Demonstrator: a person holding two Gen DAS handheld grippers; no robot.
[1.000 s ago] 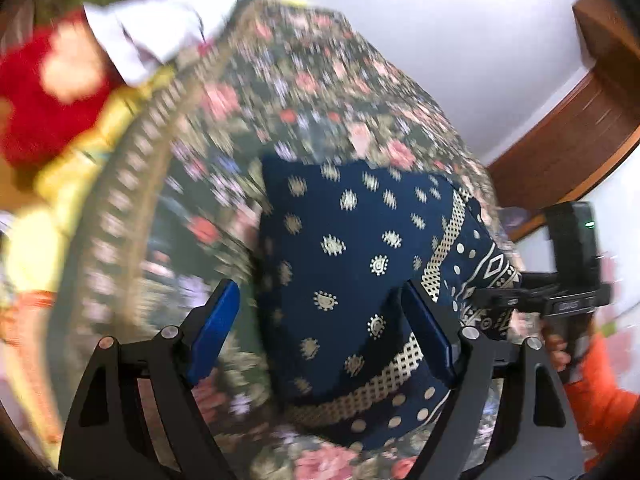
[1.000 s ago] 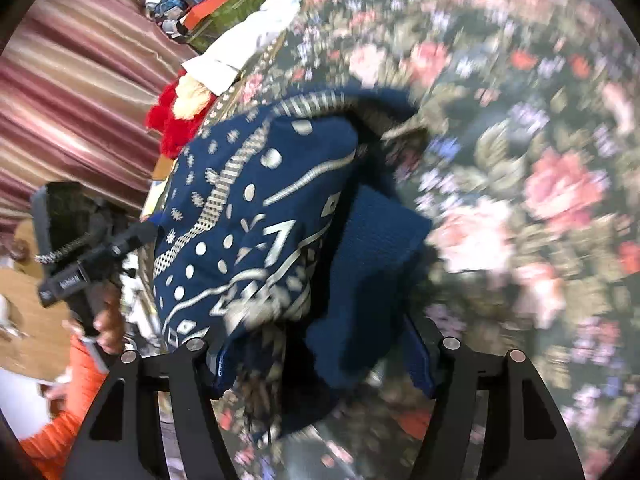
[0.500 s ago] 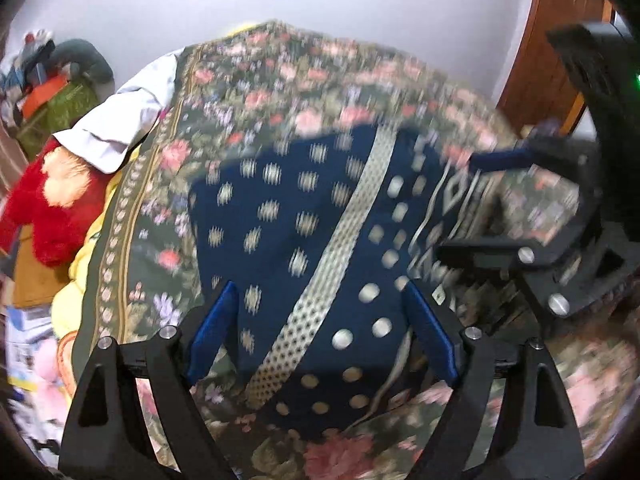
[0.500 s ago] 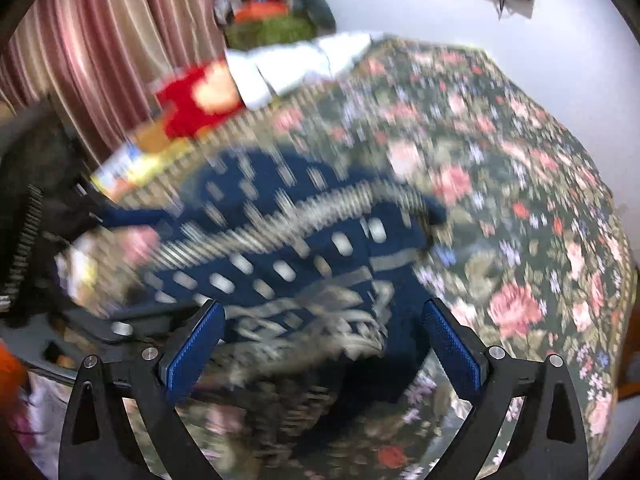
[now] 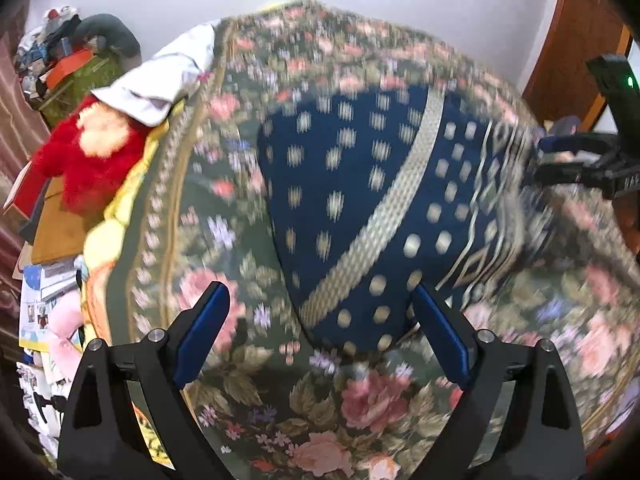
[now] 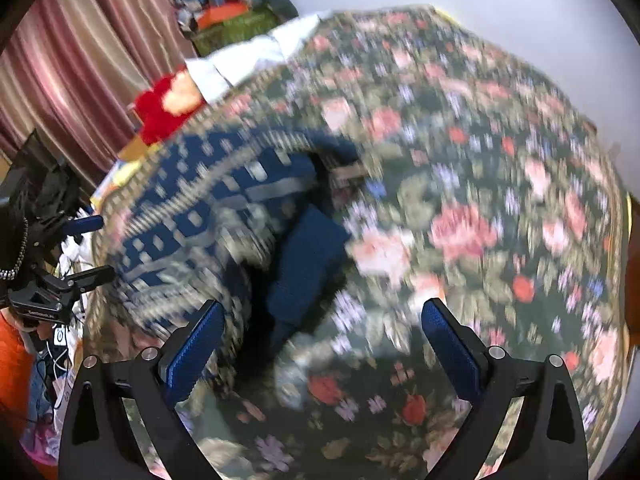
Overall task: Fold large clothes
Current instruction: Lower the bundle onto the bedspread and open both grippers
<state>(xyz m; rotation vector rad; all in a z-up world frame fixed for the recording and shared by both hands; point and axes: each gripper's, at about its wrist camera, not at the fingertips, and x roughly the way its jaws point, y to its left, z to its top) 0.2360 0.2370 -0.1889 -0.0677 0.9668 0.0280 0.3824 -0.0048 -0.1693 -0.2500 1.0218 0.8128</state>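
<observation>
Both views motion-blurred, fine pattern detail lost; navy gold-dotted garment (image 5: 360, 200) lies folded on floral bedspread (image 5: 320, 400), left gripper (image 5: 320, 336) and right gripper (image 6: 320, 344) wide open, holding nothing.

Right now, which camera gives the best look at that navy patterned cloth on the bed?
The left wrist view: the navy cloth lies spread out, dots and stripe readable. The right wrist view shows it blurred and bunched at one side.

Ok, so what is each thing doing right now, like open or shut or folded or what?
Left gripper: open, jaws just widened, nothing between them.
Right gripper: open, empty.
Blue patterned garment: folded, lying on the bed, released.
Floral bedspread: spread flat.
Red plush toy: lying beside the bed.
</observation>
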